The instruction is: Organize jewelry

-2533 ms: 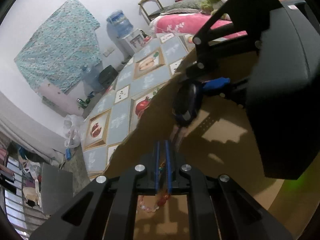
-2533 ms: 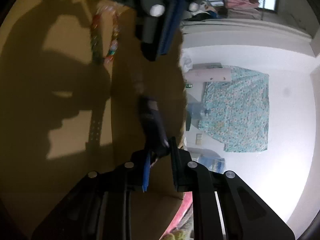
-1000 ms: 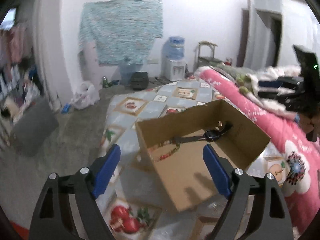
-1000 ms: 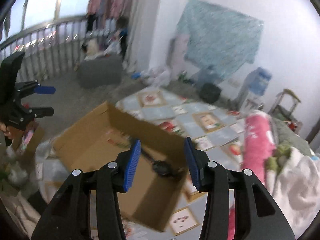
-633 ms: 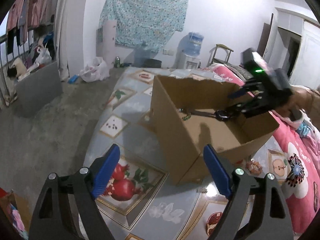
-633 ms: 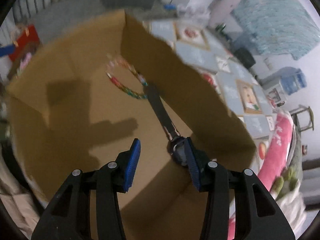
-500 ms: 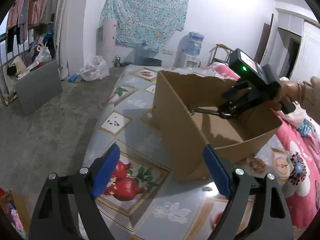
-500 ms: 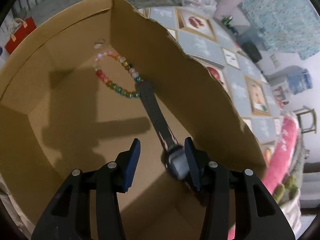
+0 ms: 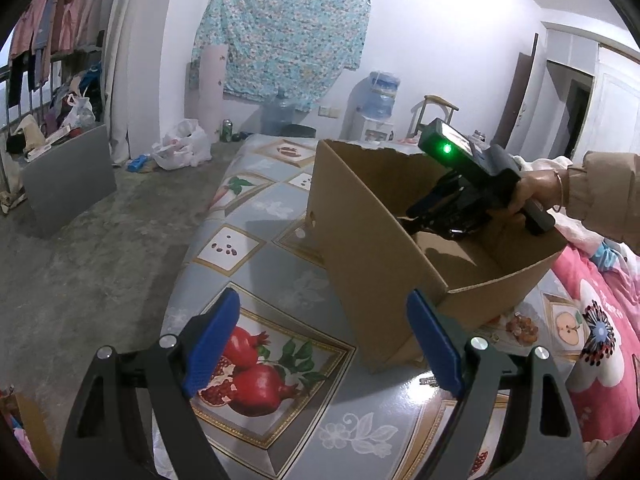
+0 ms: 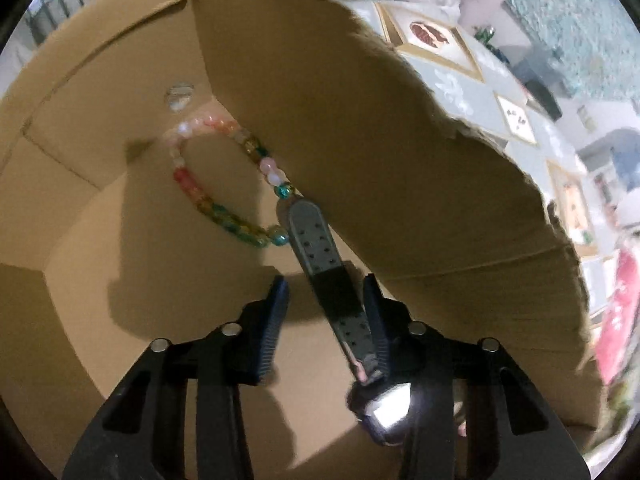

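Left gripper (image 9: 324, 340) fingers wide apart, level-ish; right gripper (image 10: 324, 312) steeply down, fingers just been closing.

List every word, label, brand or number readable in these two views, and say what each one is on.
None can be read.
Cardboard box: plain, no print showing.
Watch: face washed out by glare.
Water dispenser: any label too small and blurred.
Right gripper: only a green light on its body, no text.

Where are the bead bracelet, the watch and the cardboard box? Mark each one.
bead bracelet (image 10: 224, 216): right wrist view, on its green beads.
watch (image 10: 320, 256): right wrist view, on the perforated strap.
cardboard box (image 9: 360, 248): left wrist view, on its outer side wall.
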